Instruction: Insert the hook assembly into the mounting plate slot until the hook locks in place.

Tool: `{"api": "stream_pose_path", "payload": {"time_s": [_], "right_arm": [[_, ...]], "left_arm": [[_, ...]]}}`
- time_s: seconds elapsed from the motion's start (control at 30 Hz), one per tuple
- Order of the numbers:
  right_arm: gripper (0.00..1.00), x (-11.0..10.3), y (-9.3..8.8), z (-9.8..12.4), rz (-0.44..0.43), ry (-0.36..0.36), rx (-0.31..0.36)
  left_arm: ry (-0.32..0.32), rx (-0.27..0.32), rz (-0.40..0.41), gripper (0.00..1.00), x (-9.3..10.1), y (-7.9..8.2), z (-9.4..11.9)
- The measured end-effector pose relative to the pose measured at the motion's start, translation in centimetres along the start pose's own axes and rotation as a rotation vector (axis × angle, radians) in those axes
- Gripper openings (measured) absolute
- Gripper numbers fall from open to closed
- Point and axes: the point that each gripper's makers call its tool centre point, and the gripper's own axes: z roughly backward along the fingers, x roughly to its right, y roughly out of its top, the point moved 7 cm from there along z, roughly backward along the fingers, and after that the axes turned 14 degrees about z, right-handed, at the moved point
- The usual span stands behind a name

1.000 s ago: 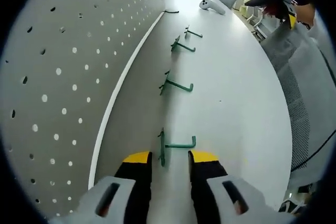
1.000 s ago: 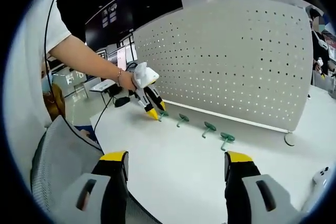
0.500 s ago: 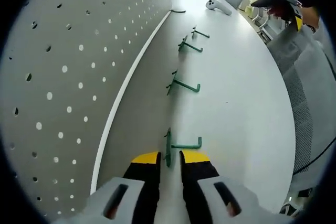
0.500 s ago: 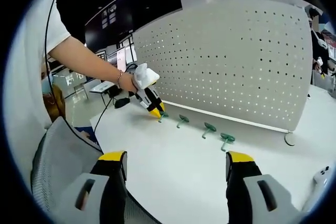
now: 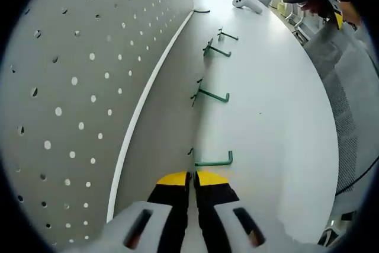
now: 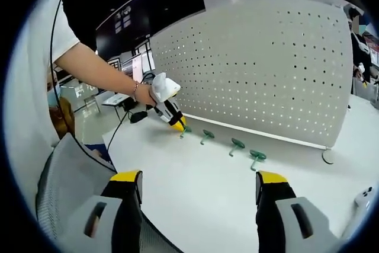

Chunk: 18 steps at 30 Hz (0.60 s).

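Several green hooks lie in a row on the white table (image 5: 278, 117) along the foot of the grey pegboard (image 5: 71, 87). My left gripper (image 5: 193, 174) is shut on the back plate of the nearest hook (image 5: 214, 162), whose arm sticks out to the right past the yellow tips. The others (image 5: 211, 95) lie farther along the row. In the right gripper view the left gripper (image 6: 176, 124) pinches the end hook (image 6: 183, 130) on the table beside the pegboard (image 6: 266, 75). My right gripper (image 6: 198, 183) hangs wide open above the table's near side, holding nothing.
A mesh chair back (image 6: 65, 188) stands by the table's near edge. A white controller (image 5: 246, 4) and a dark cable (image 5: 201, 11) lie at the table's far end. A person's arm (image 6: 98, 66) holds the left gripper. The table's middle is bare.
The left gripper's jaws have gone from open on either side of the nearest hook's plate to shut on it. The right gripper has stayed open and still.
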Motion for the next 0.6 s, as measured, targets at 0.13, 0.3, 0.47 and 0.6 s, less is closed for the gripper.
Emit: {"api": "stream_pose_path", "payload": {"time_s": [0.13, 0.3, 0.47, 0.6], "right_arm": [[0.76, 0.03, -0.03, -0.01, 0.0, 0.0, -0.001], [0.76, 0.04, -0.02, -0.01, -0.002, 0.0, 0.001], [0.76, 0.07, -0.02, 0.0, -0.001, 0.0, -0.001], [0.76, 0.17, 0.04, 0.02, -0.003, -0.007, 0.002]], "left_arm": [[0.0, 0.0, -0.005, 0.04, 0.0, -0.01, 0.0], [0.015, 0.014, 0.004, 0.04, -0.1, -0.08, -0.01], [0.036, 0.042, 0.004, 0.03, -0.21, -0.45, 0.18], [0.043, 0.056, 0.004, 0.03, -0.22, -0.94, 0.43]]}}
